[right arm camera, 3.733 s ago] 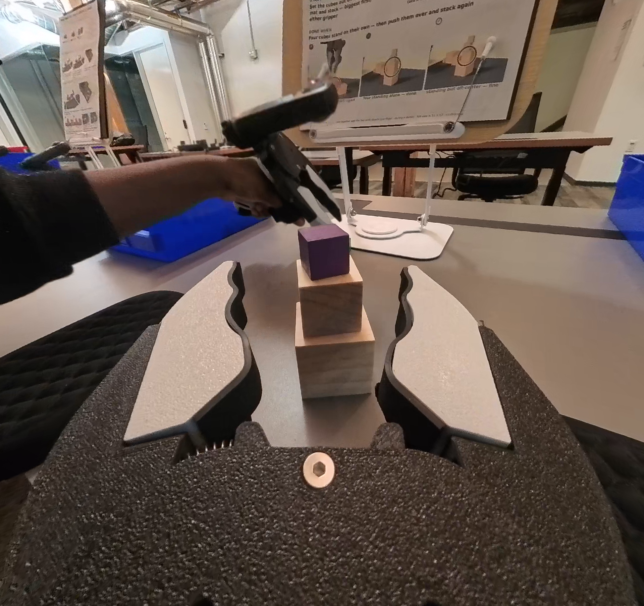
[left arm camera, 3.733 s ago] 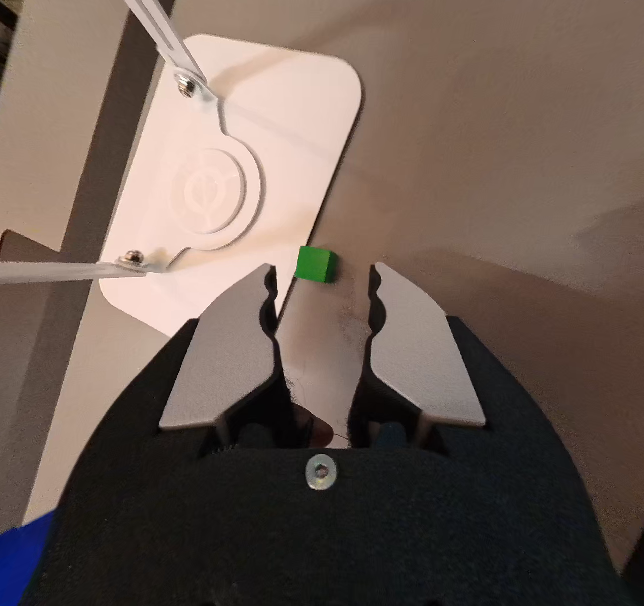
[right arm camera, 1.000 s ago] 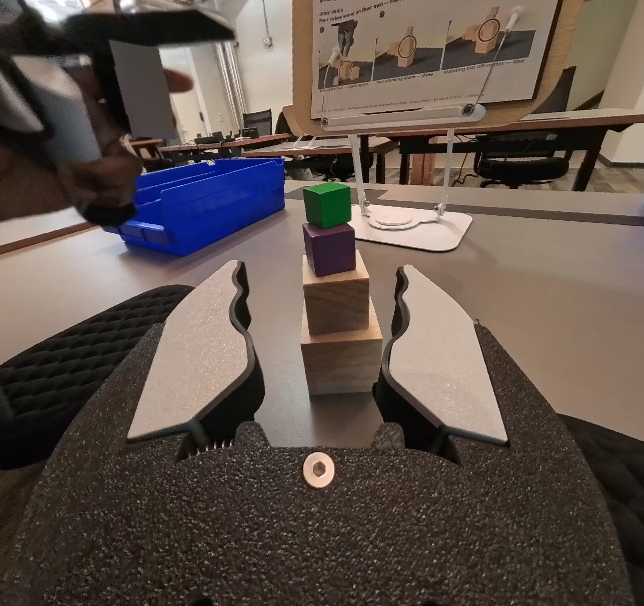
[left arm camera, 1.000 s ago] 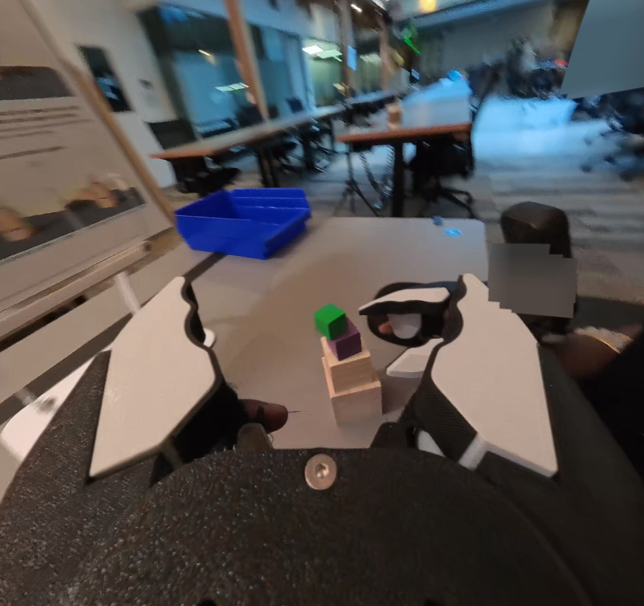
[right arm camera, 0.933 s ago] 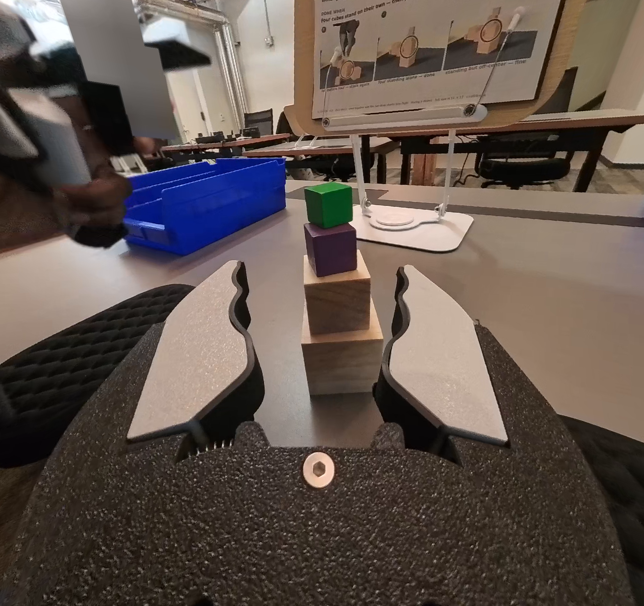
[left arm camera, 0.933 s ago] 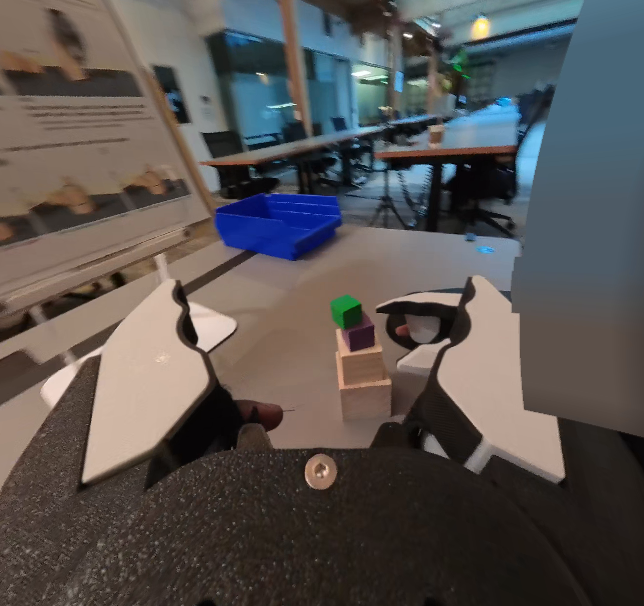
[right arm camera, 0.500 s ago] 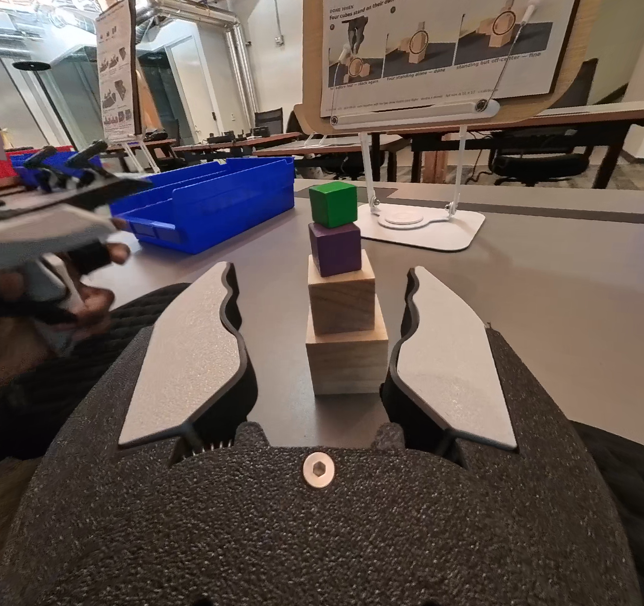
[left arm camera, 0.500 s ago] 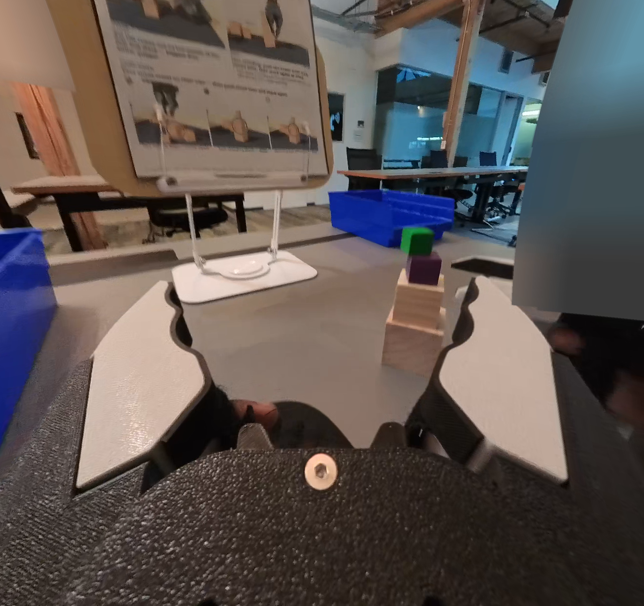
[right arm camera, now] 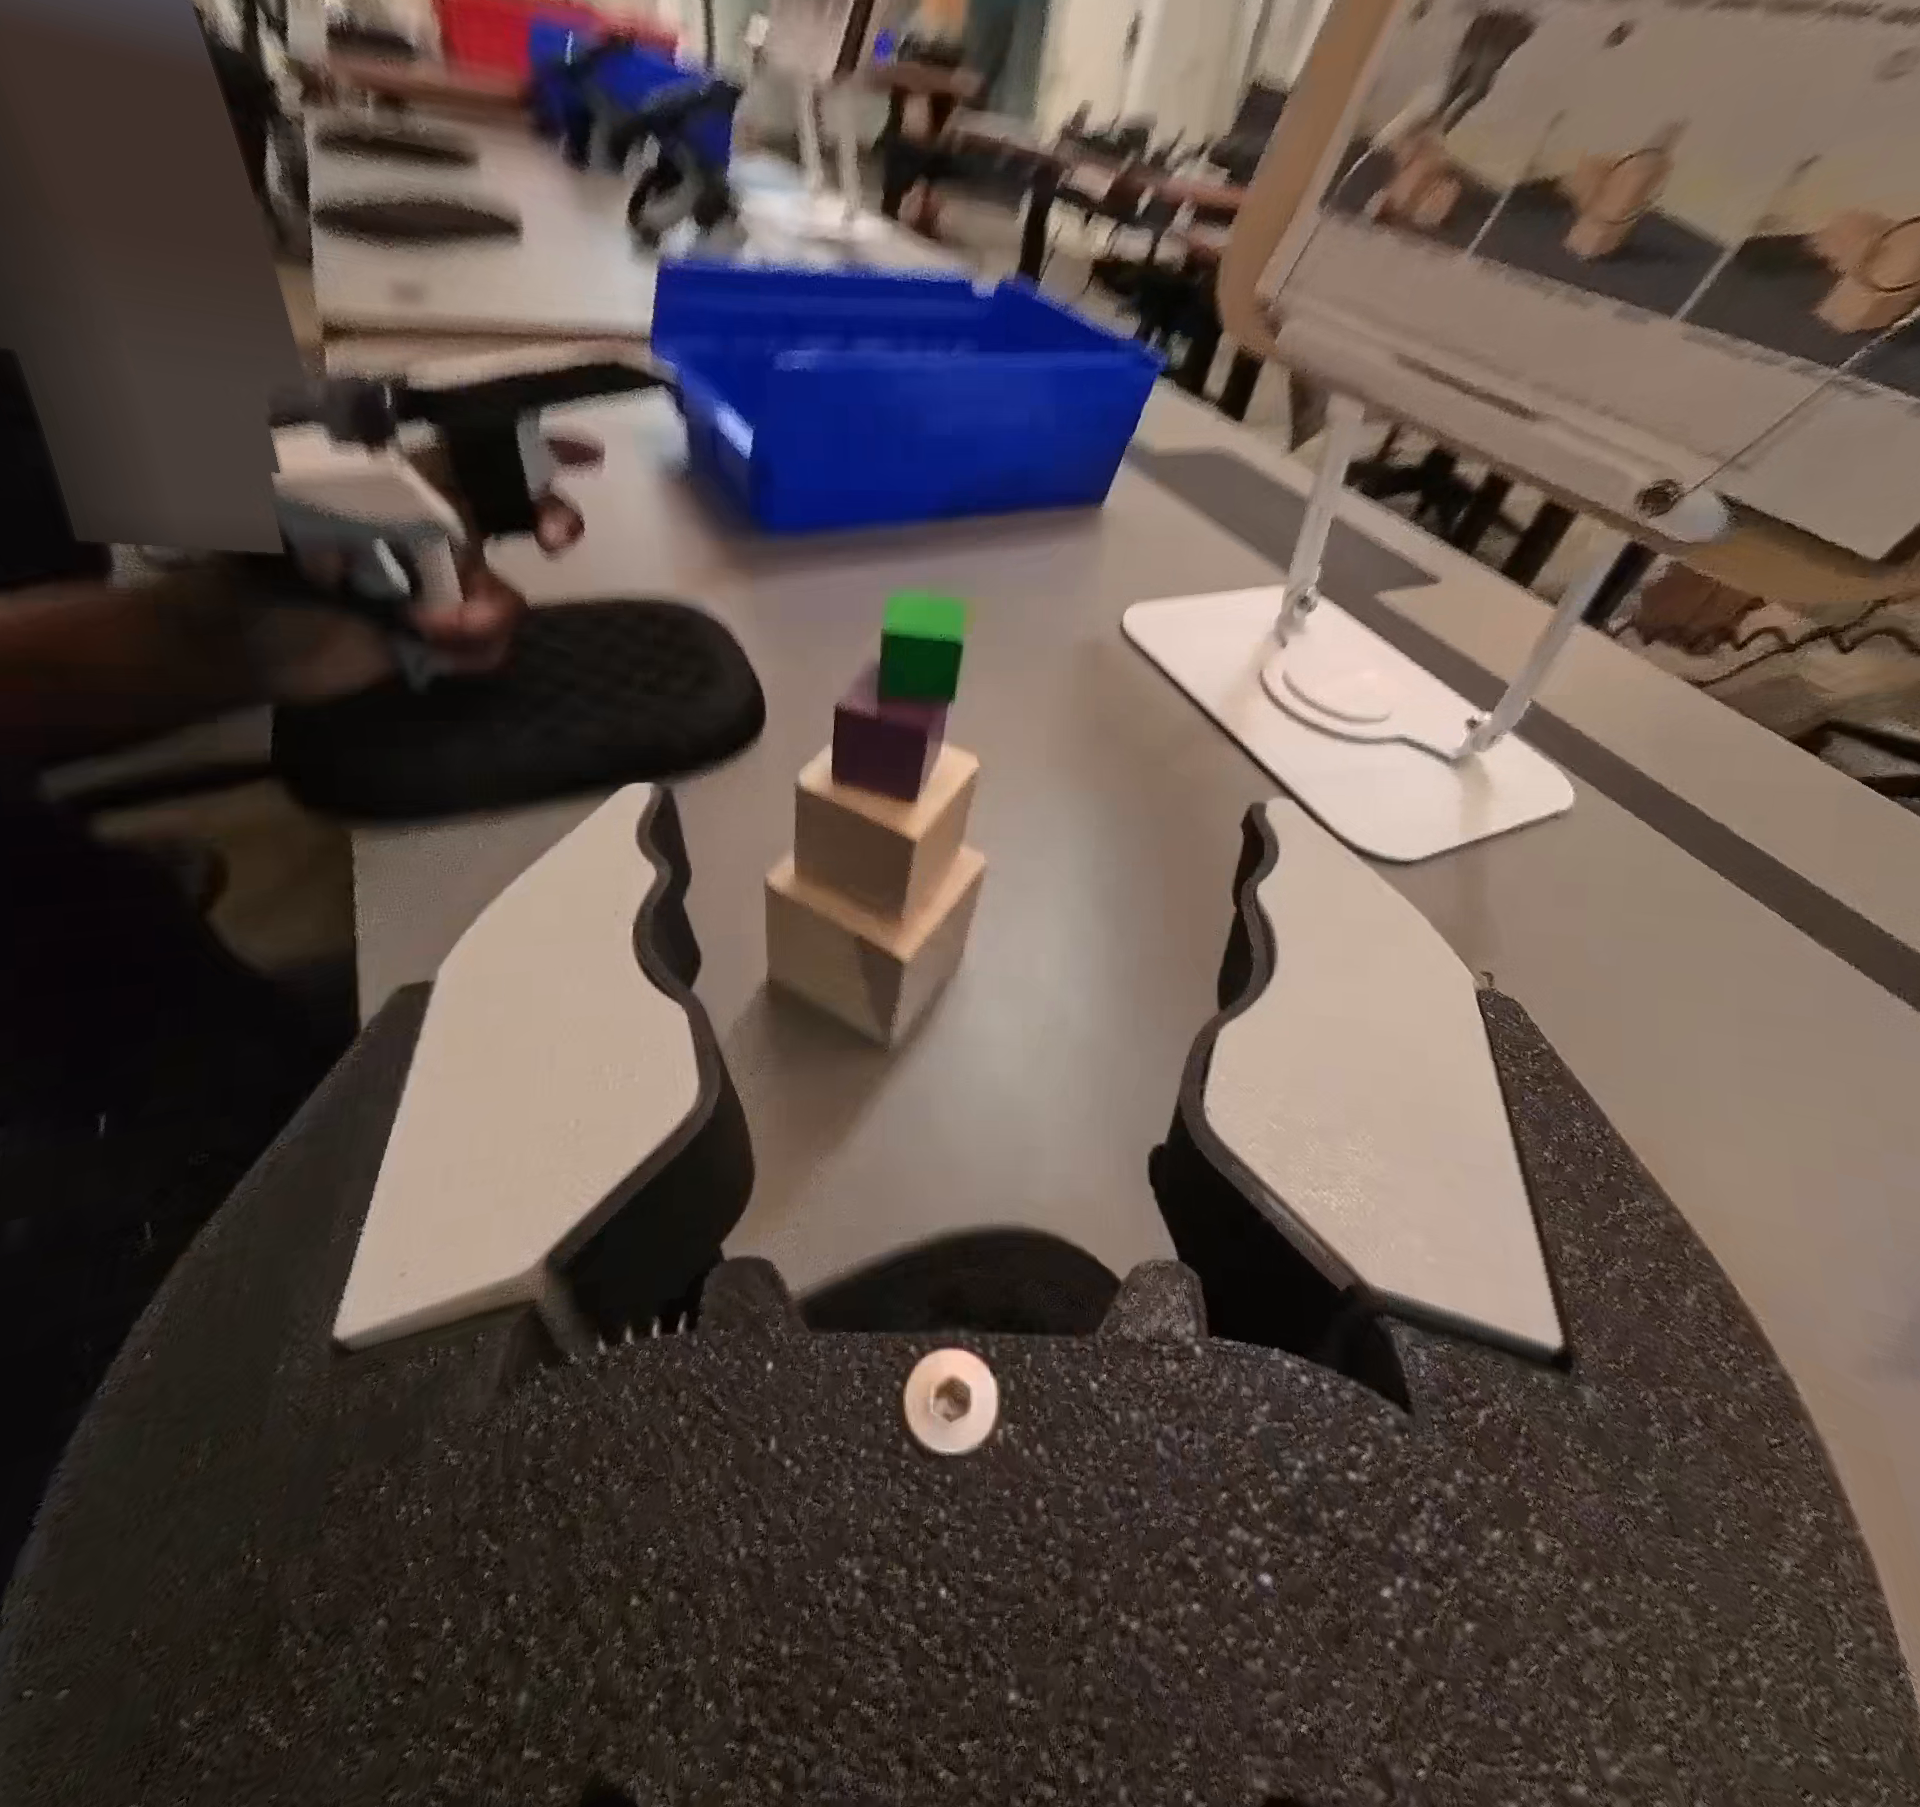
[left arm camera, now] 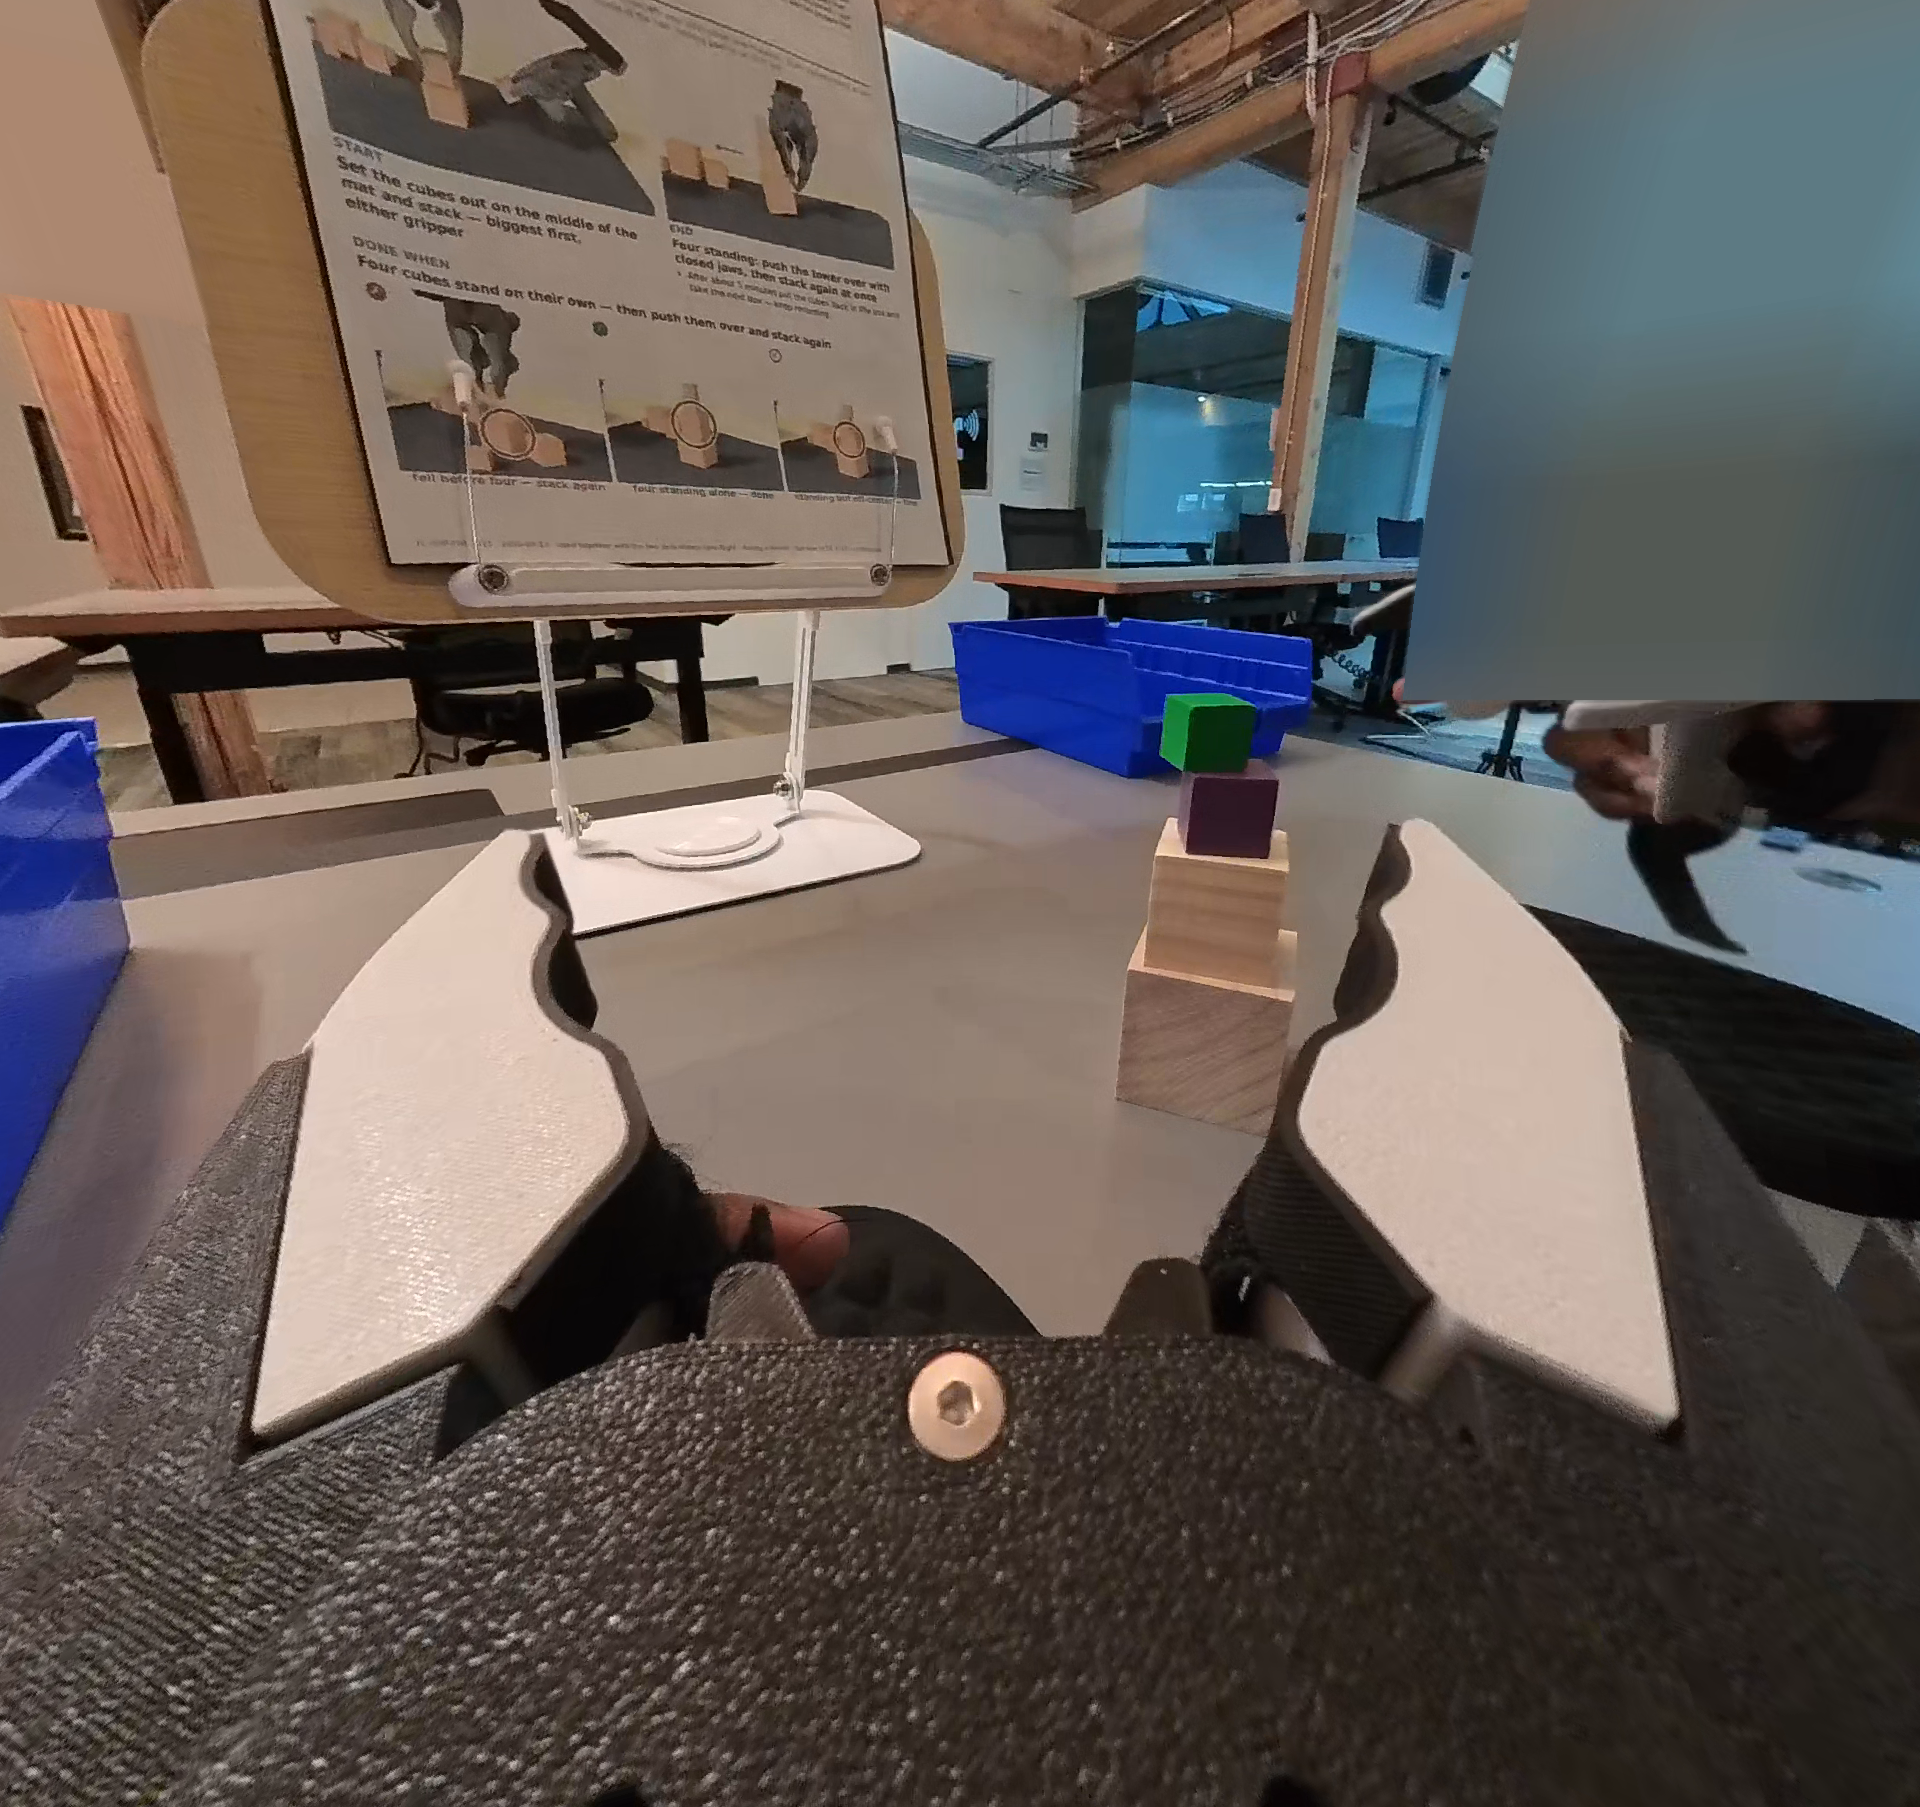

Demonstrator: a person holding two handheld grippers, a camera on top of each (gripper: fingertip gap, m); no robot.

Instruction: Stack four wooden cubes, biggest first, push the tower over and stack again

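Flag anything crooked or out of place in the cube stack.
The green cube sits off-centre on the purple cube, shifted toward one edge; the purple cube is also turned and offset on the upper wooden cube. The stack stands; nothing has fallen.

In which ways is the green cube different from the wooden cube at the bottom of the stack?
The green cube is small and painted; the bottom wooden cube is the largest and bare wood. The green cube sits on top, on the purple cube; the bottom wooden cube rests on the table. Neither is held by a gripper.
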